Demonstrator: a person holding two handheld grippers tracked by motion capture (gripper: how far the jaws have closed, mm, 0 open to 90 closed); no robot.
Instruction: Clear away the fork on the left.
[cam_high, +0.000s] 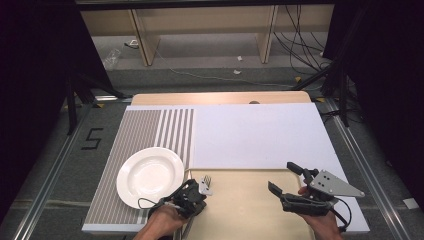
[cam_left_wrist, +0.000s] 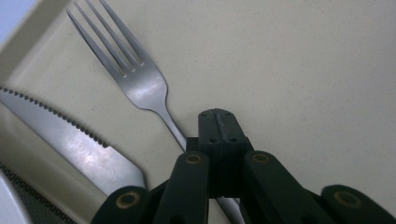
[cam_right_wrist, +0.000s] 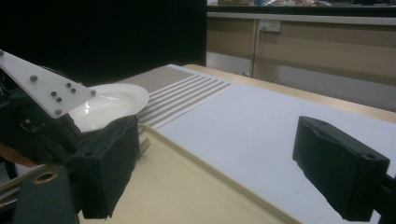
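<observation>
A steel fork (cam_left_wrist: 140, 84) and a serrated knife (cam_left_wrist: 70, 144) lie side by side at the left end of a beige tray (cam_left_wrist: 303, 70). My left gripper (cam_left_wrist: 217, 123) is low over the fork's handle with its jaws pressed together; the handle runs under them, and I cannot tell whether it is pinched. In the high view the left gripper (cam_high: 192, 195) is at the tray's (cam_high: 245, 210) front left, with the fork's tines (cam_high: 206, 179) just beyond it. My right gripper (cam_high: 282, 176) hovers over the tray's right side, jaws wide apart and empty (cam_right_wrist: 224, 168).
A white plate (cam_high: 150, 176) sits on a striped placemat (cam_high: 140, 130) left of the tray. A white board (cam_high: 255, 135) covers the table beyond the tray. The left gripper's pale plate (cam_right_wrist: 44, 88) shows in the right gripper view, in front of the white plate (cam_right_wrist: 112, 105).
</observation>
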